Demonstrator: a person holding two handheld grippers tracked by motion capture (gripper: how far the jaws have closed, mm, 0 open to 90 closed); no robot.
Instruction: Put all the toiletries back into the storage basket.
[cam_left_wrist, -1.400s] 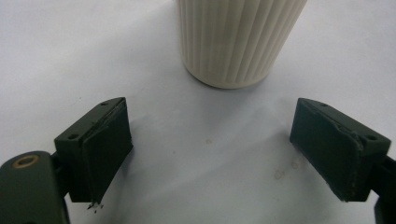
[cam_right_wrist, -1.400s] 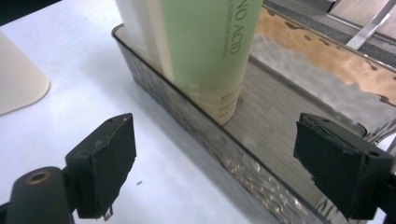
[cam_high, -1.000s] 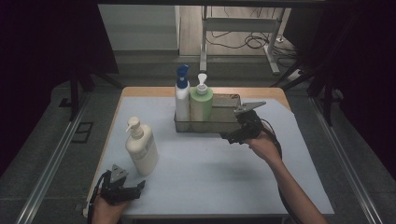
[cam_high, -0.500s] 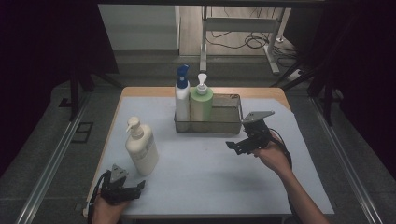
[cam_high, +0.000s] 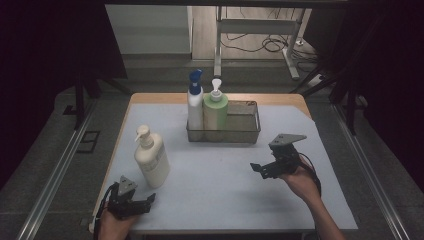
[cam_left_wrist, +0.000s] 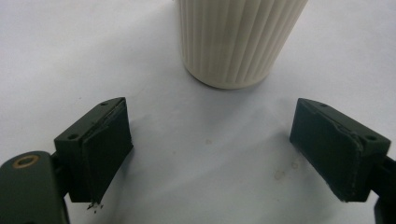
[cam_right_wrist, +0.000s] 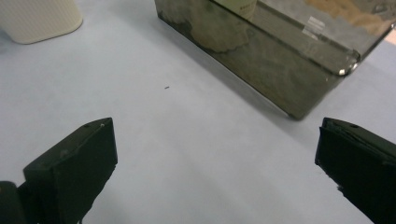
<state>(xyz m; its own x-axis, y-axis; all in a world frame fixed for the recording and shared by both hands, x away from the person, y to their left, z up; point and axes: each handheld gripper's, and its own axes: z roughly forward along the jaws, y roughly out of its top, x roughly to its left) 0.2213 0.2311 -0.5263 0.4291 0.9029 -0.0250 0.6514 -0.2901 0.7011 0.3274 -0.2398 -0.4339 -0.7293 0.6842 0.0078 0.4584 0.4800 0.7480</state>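
Note:
A cream pump bottle (cam_high: 151, 156) stands upright on the pale mat at the left; its ribbed base (cam_left_wrist: 238, 39) fills the top of the left gripper view. My left gripper (cam_high: 146, 201) rests near the table's front left corner, just in front of that bottle, open with nothing between its jaws. A wire mesh basket (cam_high: 245, 131) at the back centre holds a white bottle with a blue pump (cam_high: 195, 102) and a green bottle (cam_high: 215, 110). My right gripper (cam_high: 256, 168) hovers in front of the basket's right end, open and holding nothing. The basket wall (cam_right_wrist: 261, 56) lies ahead of it.
The pale mat (cam_high: 215, 185) covers a wooden table with bare space between the two grippers. Metal rails run along both sides of the table. A desk frame and cables (cam_high: 260, 40) stand on the floor beyond the far edge.
My right gripper has drawn back from the basket toward the front right of the table. The left gripper and the bottles have stayed put.

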